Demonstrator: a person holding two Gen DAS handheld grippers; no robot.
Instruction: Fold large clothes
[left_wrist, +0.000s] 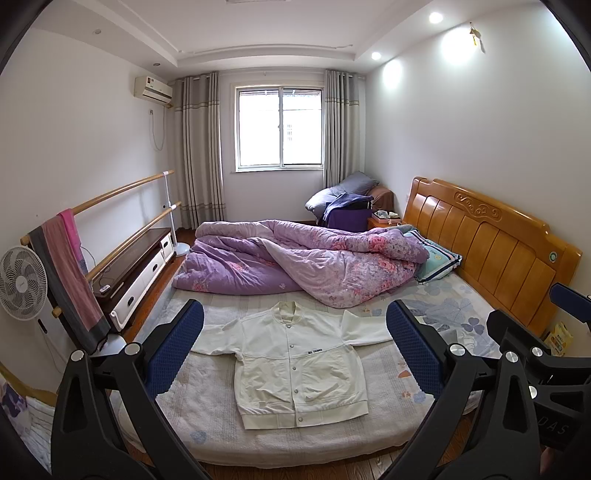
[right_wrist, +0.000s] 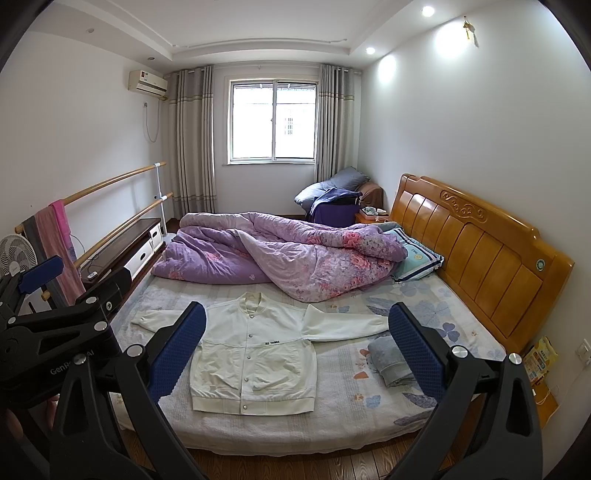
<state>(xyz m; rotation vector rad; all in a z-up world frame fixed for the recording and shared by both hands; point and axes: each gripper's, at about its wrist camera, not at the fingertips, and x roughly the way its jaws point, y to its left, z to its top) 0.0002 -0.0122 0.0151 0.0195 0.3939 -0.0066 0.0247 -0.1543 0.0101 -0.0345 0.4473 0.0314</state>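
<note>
Bedroom, wood floor, window (left_wrist: 280, 127) at 12 o'clock with grey curtains either side. Bed (left_wrist: 207, 417) fills the middle; wooden headboard (left_wrist: 491, 243) runs along 2–3 o'clock. Purple floral quilt (left_wrist: 295, 262) is bunched across the far half of the bed, with a striped pillow (left_wrist: 439, 260) at its headboard end.

White jacket (left_wrist: 295, 365) lies flat on the near half of the bed, front up, snaps closed, collar toward 12, hem toward 6. Both sleeves are spread out sideways. In the right wrist view the jacket sits at centre-left, and its right-hand sleeve reaches toward 3 o'clock, ending near a folded grey garment (right_wrist: 391, 360) on the sheet.

Left gripper (left_wrist: 293, 354): jaws wide, blue pads apart, nothing between them, held above the bed's near edge and clear of the jacket. The pads frame the jacket at 8 and 4 o'clock.

Right gripper (right_wrist: 297, 354): jaws wide too, empty, also off the fabric. Its left pad overlaps the jacket's left shoulder in view only; the right pad covers part of the grey garment.

Each gripper shows at the edge of the other's view.

Fan (left_wrist: 22, 282) at 9 o'clock, towels (left_wrist: 70, 273) hung on a wooden rail beside it, low cabinet (left_wrist: 136, 273) behind.
</note>
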